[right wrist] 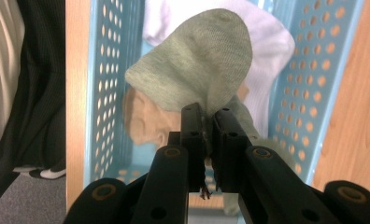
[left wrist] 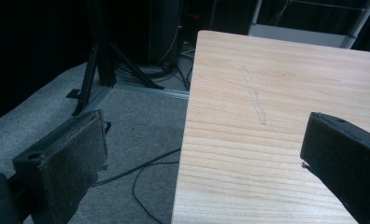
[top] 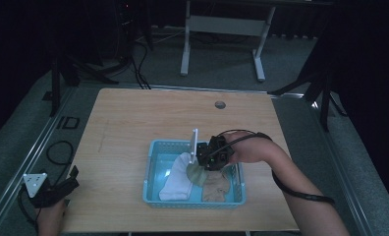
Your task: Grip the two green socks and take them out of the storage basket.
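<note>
Fingers (right wrist: 192,135) of the right gripper (right wrist: 206,122) are pinching a grey-green sock (right wrist: 197,70) over the blue basket (top: 155,147) at centre frame; left gripper (left wrist: 202,149) is gaping empty, lower left.

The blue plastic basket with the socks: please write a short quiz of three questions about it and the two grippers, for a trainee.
1. True or false: the right gripper holds the grey-green knitted sock above the blue perforated plastic basket.
2. Which sock lies on the person's left side of the basket?
A. the white sock
B. the tan sock
C. a red sock
3. Fill in: the left gripper has its jaws ____, at the near left corner of the light wooden table.

Key
1. True.
2. A.
3. Open, with nothing between them.
</note>
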{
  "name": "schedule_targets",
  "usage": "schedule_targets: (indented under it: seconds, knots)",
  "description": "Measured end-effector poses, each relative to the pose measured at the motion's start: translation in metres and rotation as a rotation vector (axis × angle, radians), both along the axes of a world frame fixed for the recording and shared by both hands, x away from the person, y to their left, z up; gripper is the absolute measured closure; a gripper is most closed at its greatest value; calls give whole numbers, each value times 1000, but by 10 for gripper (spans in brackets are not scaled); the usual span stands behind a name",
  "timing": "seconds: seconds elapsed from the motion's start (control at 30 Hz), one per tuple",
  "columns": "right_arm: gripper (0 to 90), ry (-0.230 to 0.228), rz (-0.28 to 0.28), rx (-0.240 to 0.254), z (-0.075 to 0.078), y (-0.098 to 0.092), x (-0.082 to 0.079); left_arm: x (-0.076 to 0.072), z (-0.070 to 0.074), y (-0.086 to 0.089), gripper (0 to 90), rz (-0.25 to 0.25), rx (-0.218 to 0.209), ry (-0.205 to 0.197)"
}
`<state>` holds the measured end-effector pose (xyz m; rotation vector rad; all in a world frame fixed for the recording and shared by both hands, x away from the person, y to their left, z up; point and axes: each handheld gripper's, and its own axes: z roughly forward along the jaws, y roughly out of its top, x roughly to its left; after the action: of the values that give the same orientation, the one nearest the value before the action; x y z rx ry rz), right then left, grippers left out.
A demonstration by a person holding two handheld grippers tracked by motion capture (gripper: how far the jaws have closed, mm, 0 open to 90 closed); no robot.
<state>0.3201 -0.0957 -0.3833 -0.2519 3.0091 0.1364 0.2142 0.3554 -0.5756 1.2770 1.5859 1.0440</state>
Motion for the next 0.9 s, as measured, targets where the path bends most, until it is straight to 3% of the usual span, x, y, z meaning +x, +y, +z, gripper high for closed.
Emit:
schedule_targets:
  seconds: [0.33,0.9]
  knots:
    - [842,1,-94,17,17,-46,3,0,0,0,7,1,0,4]
    - [842,0,-252,57,17,-136,-2,1,0,0,7,4,0,7]
